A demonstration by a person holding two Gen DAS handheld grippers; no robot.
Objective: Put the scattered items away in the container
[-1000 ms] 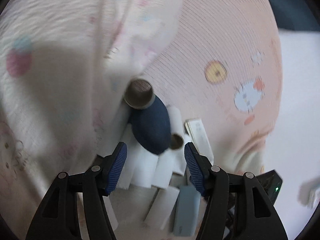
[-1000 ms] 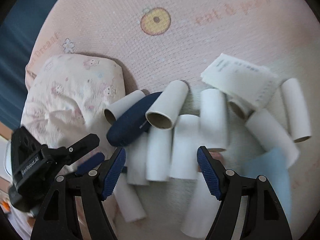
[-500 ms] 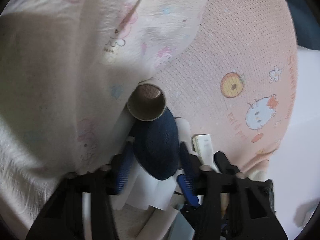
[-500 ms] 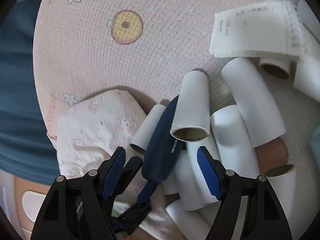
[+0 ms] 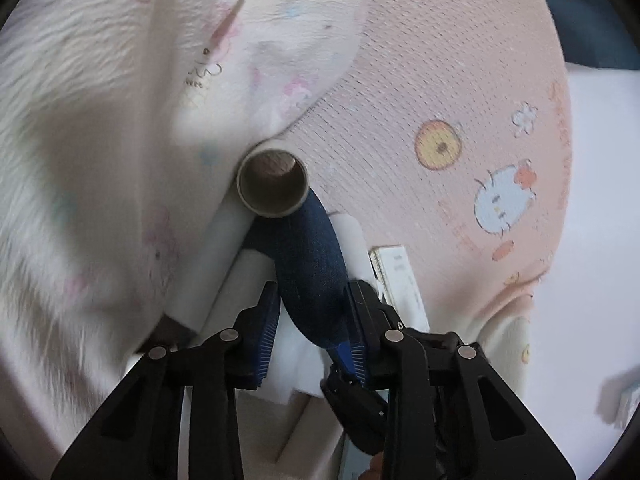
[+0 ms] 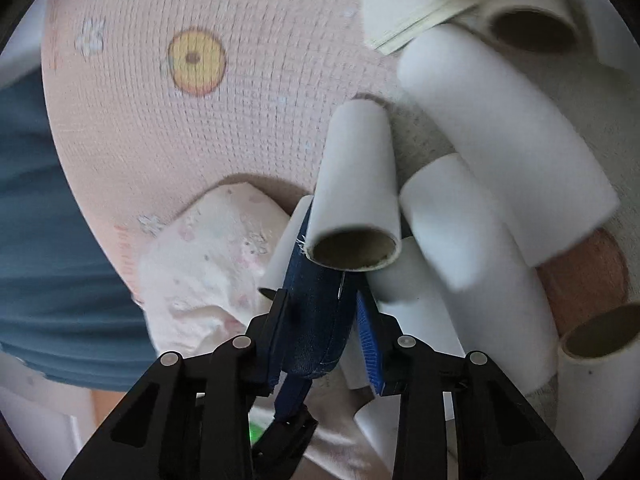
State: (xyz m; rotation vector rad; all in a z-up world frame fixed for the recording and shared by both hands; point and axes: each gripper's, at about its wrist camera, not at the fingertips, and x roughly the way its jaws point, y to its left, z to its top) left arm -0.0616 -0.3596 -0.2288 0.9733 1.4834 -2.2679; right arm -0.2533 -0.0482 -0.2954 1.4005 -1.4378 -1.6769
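Your navy case (image 5: 310, 276) lies tilted in the heap of white tubes (image 6: 500, 184), one end under the open-mouthed tube (image 5: 273, 188), the other between both pairs of tongs. Your left tongs (image 5: 312, 322) are pinched on its lower end, blue pads touching it on both sides. Your right tongs (image 6: 322, 334) are closed in around the same case from the opposite side: the left pad presses the fabric, while the right pad sits just beside it, so you cannot tell whether that side touches.

A tube (image 6: 356, 192) rests across the case's upper part in the right view. A folded paper slip (image 6: 424, 0) sits on the tubes at the top; its print is too blurred to read.

Everything lies on a peach waffle-weave blanket (image 5: 420, 80) printed with a yellow fruit (image 6: 196, 62), a small flower and a pale blue cartoon cat (image 5: 502, 200). The lettering beside them is not legible. A white fleecy cloth (image 5: 100, 140) with faint pink figures is bunched just beside the heap. Past the blanket's edge you see teal fabric (image 6: 48, 232) and a pale surface.

A second ago both tongs were spread wide above the heap; half a second ago the left had reached the case while the right was open. Both have since closed on it
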